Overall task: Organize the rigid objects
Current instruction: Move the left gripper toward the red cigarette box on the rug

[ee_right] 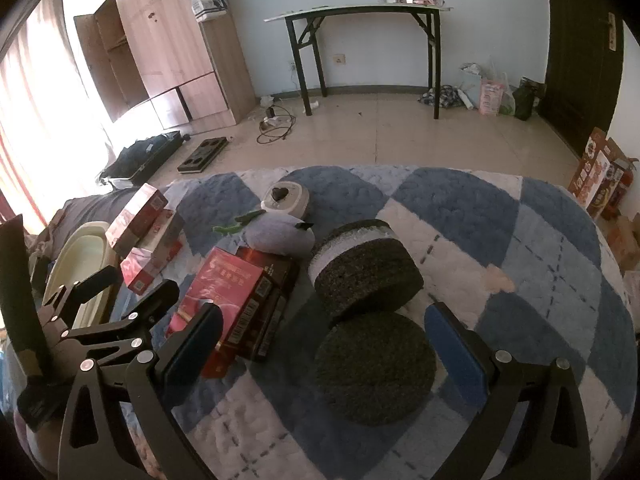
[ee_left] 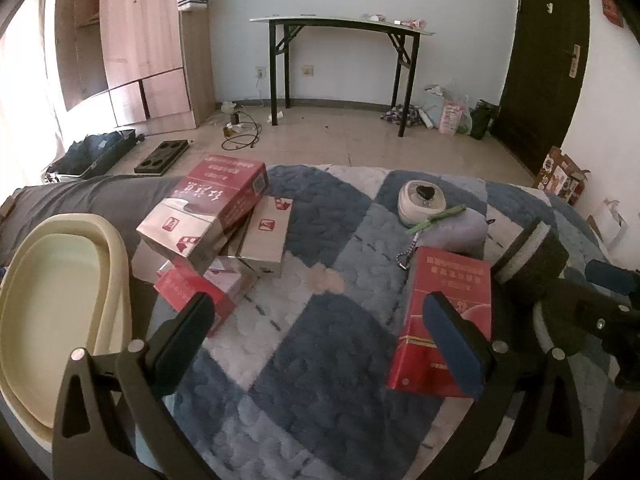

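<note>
Left gripper (ee_left: 320, 332): held wide apart, nothing between the pads; seen low in the left wrist view, over the blue and white quilt (ee_left: 320, 380).
Right gripper (ee_right: 324, 344): also spread wide, empty; the lower dark disc (ee_right: 374, 368) is seen between its fingers, untouched by the pads.
Boxes, stacked: a red and silver box (ee_left: 208, 208) is laid tilted across two more at centre left of the left view, just beside the cream basin (ee_left: 52, 312).
Red carton (ee_left: 444, 320): lying at lower right of the left view; its lower part is covered by the right finger (ee_left: 452, 344). In the right wrist view it is seen resting on a dark box (ee_right: 268, 308).
Second disc (ee_right: 364, 268): a dark disc with a white band, tipped on its edge, behind the lower one and possibly touching it.
Round device (ee_left: 422, 198): white, with a dark knob, at the far edge of the quilt; a grey pouch (ee_left: 452, 232) sits just in front, with a green clip (ee_left: 436, 218) across it.
In the way: the left gripper's arm crosses the lower left of the right view and hides part of the basin.
Cut off: the basin's near end is lost at the frame edge.
Hard to read: the print on the boxes is too blurred to make out.
Background: a folding table (ee_left: 340, 24), a wardrobe (ee_left: 132, 40) and a dark door (ee_left: 548, 60) stand along the far wall.
</note>
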{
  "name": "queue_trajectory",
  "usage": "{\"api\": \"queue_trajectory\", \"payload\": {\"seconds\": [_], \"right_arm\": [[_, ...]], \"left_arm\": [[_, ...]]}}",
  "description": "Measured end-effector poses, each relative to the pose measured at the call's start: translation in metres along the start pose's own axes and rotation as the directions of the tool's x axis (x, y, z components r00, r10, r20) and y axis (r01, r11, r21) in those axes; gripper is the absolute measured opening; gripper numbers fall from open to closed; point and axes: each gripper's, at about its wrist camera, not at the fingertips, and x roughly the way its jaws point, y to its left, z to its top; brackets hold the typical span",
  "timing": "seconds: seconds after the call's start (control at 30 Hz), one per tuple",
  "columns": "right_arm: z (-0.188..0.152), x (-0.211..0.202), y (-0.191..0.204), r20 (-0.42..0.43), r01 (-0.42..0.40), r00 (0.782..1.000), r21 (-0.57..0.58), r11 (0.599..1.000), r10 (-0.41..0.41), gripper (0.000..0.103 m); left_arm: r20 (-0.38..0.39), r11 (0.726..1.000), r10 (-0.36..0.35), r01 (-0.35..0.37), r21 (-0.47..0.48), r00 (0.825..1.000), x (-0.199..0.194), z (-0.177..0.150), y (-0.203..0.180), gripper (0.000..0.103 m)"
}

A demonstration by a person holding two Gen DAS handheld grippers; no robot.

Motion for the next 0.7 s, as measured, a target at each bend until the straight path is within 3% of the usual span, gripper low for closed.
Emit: {"api": "queue_trajectory", "payload": {"seconds": [0.3, 0.5, 0.63, 0.7], "right_arm": [[-0.002, 0.003, 0.0, -0.009, 0.005, 1.0, 0.0, 1.0, -0.005, 0.103], [-0.002, 0.003, 0.0, -0.009, 0.005, 1.0, -0.001, 1.0, -0.005, 0.103], [-0.003, 0.002, -0.003, -0.007, 0.004, 1.0, 0.005, 1.0, -0.004, 0.103], [-0.004, 0.001, -0.004, -0.006, 0.005, 1.0, 0.006, 1.0, -0.005, 0.103]], "left_arm": [[-0.009, 1.0, -0.002, 0.002, -0.003, 1.0, -0.001, -0.002, 0.001, 0.103], [-0.012, 0.999, -0.032, 0.032, -0.012, 0.999, -0.003, 0.0, 0.007, 0.103], [-0.003, 0.99, -0.131, 0.13, -0.048, 0.991, -0.007, 0.001, 0.025, 0.103], [0.011, 0.992, -0.102, 0.103, -0.071, 0.995, -0.01, 0.002, 0.037, 0.103]]}}
